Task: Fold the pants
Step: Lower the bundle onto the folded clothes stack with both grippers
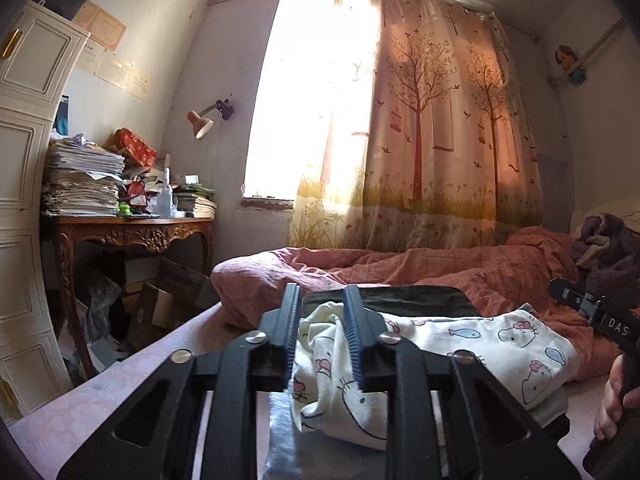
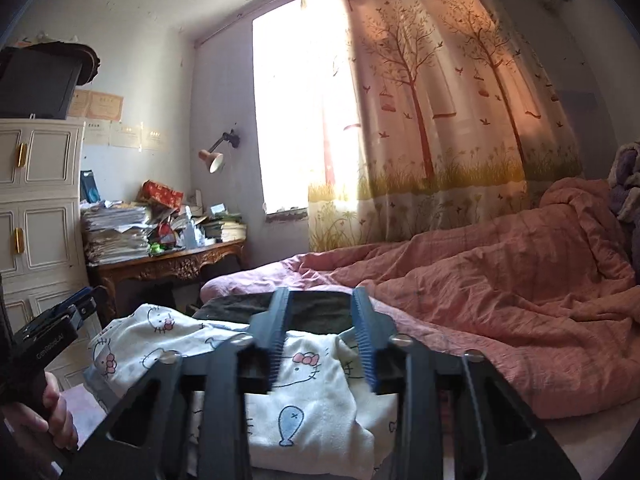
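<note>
Pants (image 1: pixel 440 344), white with cat-and-fish print, bunched on bed edge (image 1: pixel 120 392) before pink quilt (image 1: pixel 460 268). Left gripper (image 1: pixel 324 336) narrowed onto a raised fold of cloth, apparently pinched; right gripper (image 2: pixel 322 344) part open astride the fabric, grip uncertain. Best to lift both ends evenly, keep fabric taut, lay flat before creasing.
</note>
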